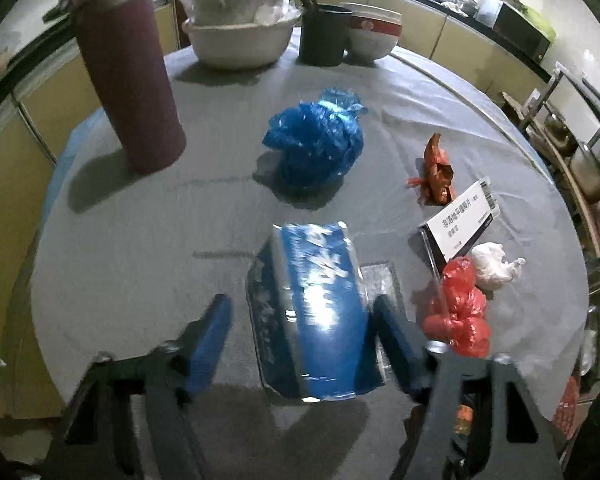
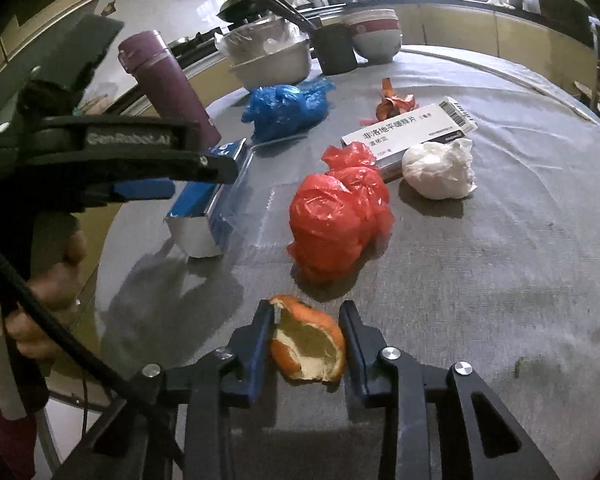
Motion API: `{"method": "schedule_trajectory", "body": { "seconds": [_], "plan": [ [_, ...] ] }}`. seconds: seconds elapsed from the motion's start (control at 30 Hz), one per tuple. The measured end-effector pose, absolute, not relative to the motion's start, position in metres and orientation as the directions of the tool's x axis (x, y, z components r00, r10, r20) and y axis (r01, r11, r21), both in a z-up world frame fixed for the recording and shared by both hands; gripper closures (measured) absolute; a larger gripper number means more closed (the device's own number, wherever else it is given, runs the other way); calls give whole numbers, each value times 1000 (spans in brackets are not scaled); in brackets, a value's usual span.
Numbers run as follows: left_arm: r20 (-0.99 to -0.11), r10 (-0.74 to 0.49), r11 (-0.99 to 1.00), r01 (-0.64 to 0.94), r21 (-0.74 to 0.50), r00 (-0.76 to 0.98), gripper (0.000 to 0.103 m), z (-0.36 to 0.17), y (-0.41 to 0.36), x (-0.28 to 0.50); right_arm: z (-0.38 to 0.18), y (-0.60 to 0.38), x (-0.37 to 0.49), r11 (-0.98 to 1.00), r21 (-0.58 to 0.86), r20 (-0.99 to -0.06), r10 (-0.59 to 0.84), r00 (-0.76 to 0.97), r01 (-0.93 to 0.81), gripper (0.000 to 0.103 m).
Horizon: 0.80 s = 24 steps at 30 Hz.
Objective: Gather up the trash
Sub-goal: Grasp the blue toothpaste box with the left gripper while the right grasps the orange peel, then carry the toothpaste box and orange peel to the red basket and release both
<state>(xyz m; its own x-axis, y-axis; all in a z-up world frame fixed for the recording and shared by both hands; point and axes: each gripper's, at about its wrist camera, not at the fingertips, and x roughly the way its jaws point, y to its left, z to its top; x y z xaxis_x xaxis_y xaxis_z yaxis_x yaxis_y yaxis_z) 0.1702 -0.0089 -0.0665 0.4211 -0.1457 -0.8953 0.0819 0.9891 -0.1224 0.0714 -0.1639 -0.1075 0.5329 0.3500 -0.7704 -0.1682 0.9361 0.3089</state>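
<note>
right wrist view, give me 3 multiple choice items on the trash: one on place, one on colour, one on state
1. What lies between the right gripper fingers?
A. orange peel
B. white box
C. purple flask

2. What colour is the crumpled bag just beyond the peel?
A. green
B. red
C. yellow

3. How does the medicine box sit?
A. standing on end
B. lying flat on the table
C. inside a bowl

Key: 1 A, the orange peel sits between the fingers; 2 B, the plastic is plainly red; 3 B, its printed face points up on the table.

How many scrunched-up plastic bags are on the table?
3: a blue bag near the metal basin, a red bag mid-table, and a white bag beside the medicine box. None seems hidden.
</note>
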Motion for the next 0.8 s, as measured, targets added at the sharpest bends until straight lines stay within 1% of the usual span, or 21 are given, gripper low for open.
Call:
{"method": "schedule_trajectory", "body": {
  "seconds": [0.03, 0.07, 0.27, 0.43, 0.6, 0.67, 0.73, 0.77, 0.8],
  "plan": [
    [-893, -158, 987, 74, -140, 422, 49, -67, -6, 169, -107, -165, 69, 935, 313, -768, 351, 535, -165, 70],
    [-894, -161, 987, 67, -147, 417, 52, -67, -3, 168, -107, -167, 67, 935, 317, -766, 352, 539, -160, 71],
    [-882, -233, 972, 107, -208, 410, 58, -65, 12, 151, -100, -175, 46, 928, 346, -749, 364, 553, -143, 71],
    [-868, -308, 950, 180, -256, 391, 58, -68, 18, 122, -97, -187, 33, 921, 374, -735, 365, 571, -108, 71],
    [-856, -359, 921, 290, -260, 371, 58, -62, 9, 93, -92, -207, 13, 917, 392, -723, 353, 594, -68, 71],
    [-857, -355, 916, 324, -238, 373, 54, -60, 4, 86, -91, -213, 5, 922, 384, -724, 338, 601, -56, 71],
    [-857, -341, 916, 343, -209, 386, 53, -59, 0, 83, -93, -219, 1, 921, 387, -728, 329, 602, -35, 71],
    [-859, -334, 917, 344, -202, 388, 49, -60, -1, 83, -94, -223, 0, 920, 392, -729, 327, 601, -25, 71],
    [-863, -326, 920, 340, -196, 385, 48, -60, -2, 83, -95, -225, -2, 918, 397, -730, 326, 601, -16, 71]
  ]
}}
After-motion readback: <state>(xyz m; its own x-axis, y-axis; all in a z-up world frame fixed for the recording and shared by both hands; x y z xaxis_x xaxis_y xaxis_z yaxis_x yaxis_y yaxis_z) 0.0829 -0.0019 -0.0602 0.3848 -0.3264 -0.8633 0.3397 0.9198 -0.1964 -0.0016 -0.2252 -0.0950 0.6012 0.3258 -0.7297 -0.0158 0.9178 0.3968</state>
